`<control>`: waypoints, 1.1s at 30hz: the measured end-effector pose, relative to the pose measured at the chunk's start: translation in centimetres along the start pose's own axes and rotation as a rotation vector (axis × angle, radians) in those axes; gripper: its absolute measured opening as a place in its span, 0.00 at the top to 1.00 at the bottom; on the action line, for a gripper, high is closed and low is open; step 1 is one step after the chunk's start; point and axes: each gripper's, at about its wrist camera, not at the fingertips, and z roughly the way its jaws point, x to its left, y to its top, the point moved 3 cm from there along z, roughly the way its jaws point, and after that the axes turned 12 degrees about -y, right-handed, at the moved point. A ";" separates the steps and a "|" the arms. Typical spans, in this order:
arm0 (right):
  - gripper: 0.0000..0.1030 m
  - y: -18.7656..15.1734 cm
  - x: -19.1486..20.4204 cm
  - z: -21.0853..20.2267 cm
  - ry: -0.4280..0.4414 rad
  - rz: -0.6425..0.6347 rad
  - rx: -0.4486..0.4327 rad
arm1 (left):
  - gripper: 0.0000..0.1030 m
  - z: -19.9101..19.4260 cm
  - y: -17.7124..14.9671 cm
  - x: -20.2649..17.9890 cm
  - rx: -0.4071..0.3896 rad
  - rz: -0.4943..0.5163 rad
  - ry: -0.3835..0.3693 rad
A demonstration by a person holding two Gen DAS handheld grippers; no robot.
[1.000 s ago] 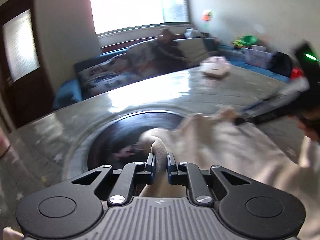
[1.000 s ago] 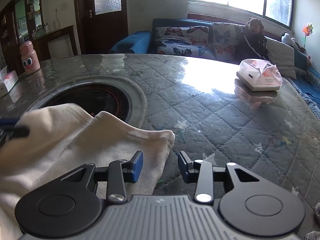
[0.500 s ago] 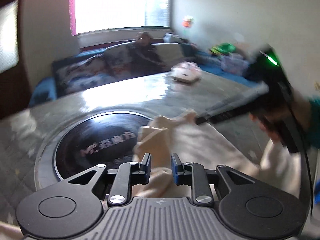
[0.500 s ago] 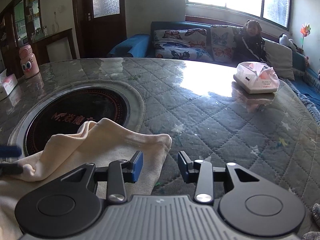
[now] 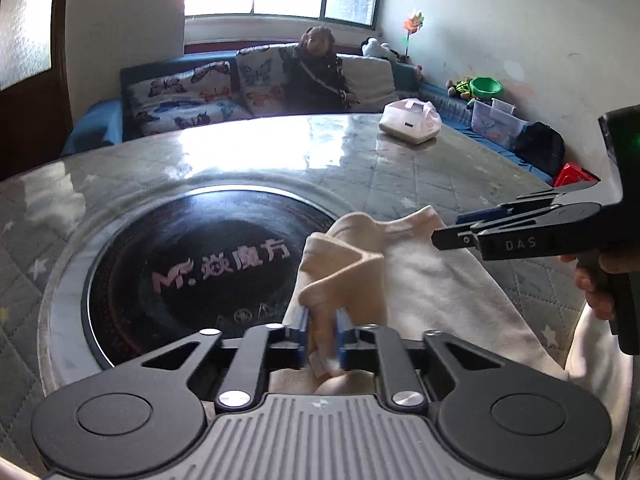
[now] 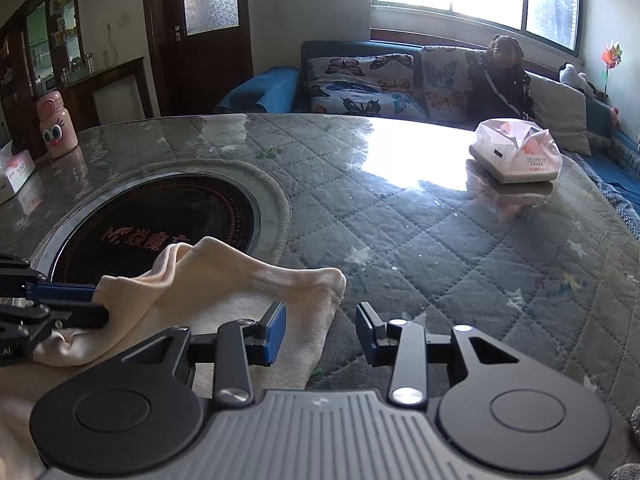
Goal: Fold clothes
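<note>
A cream garment (image 5: 432,280) lies on the quilted table, partly over the round black hotplate (image 5: 192,272). My left gripper (image 5: 323,338) is shut on a bunched fold of the garment, low over the table. In the right wrist view the garment (image 6: 248,284) lies at lower left, and the left gripper's fingers (image 6: 68,300) pinch its folded edge. My right gripper (image 6: 321,334) is open and empty, hovering over the garment's right corner. It shows from the side in the left wrist view (image 5: 452,232).
A white and pink tissue pack (image 6: 516,156) lies on the far right of the table (image 6: 440,240). A pink bottle (image 6: 56,126) and a box (image 6: 14,172) stand at the far left. A child (image 6: 504,76) sits on the sofa beyond.
My left gripper has carried the fold down and towards me, laying it over the garment. Its fingers look slightly wider apart around the cloth. My right gripper stays open, nearly still.
</note>
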 end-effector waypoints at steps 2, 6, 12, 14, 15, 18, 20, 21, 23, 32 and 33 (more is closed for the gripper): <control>0.67 -0.1 -0.1 0.1 0.000 0.003 0.004 | 0.94 -0.4 0.2 0.1 -0.015 0.014 0.016; 0.81 -0.1 0.2 0.3 0.014 -0.005 0.012 | 0.96 -1.2 1.3 1.3 -0.042 0.026 0.090; 0.97 0.8 0.6 0.2 -0.008 -0.020 -0.013 | 0.96 -2.3 2.8 4.7 -0.082 0.043 0.246; 0.98 1.5 0.7 0.4 -0.016 -0.023 -0.023 | 0.96 -2.6 3.3 6.1 -0.093 0.038 0.294; 0.98 1.9 0.7 0.6 -0.020 -0.025 -0.027 | 0.96 -2.7 3.6 6.8 -0.097 0.031 0.309; 0.99 3.2 0.8 1.1 -0.030 -0.029 -0.038 | 0.97 -2.8 4.3 8.7 -0.107 0.017 0.339; 0.99 4.0 0.8 1.4 -0.037 -0.033 -0.045 | 0.97 -2.3 4.6 9.8 -0.097 0.014 0.357; 0.99 4.4 0.9 1.5 -0.040 -0.034 -0.049 | 0.97 -2.0 4.5 10.3 -0.089 0.013 0.363; 0.96 4.4 1.0 1.7 -0.023 -0.026 -0.041 | 0.97 -1.5 4.3 11.2 -0.074 0.009 0.376; 0.95 2.6 2.1 3.5 0.025 -0.068 0.006 | 0.96 0.0 2.7 13.0 -0.021 -0.023 0.377; 0.97 2.8 2.4 3.5 0.021 -0.087 -0.004 | 0.96 0.1 2.7 13.0 -0.021 -0.023 0.378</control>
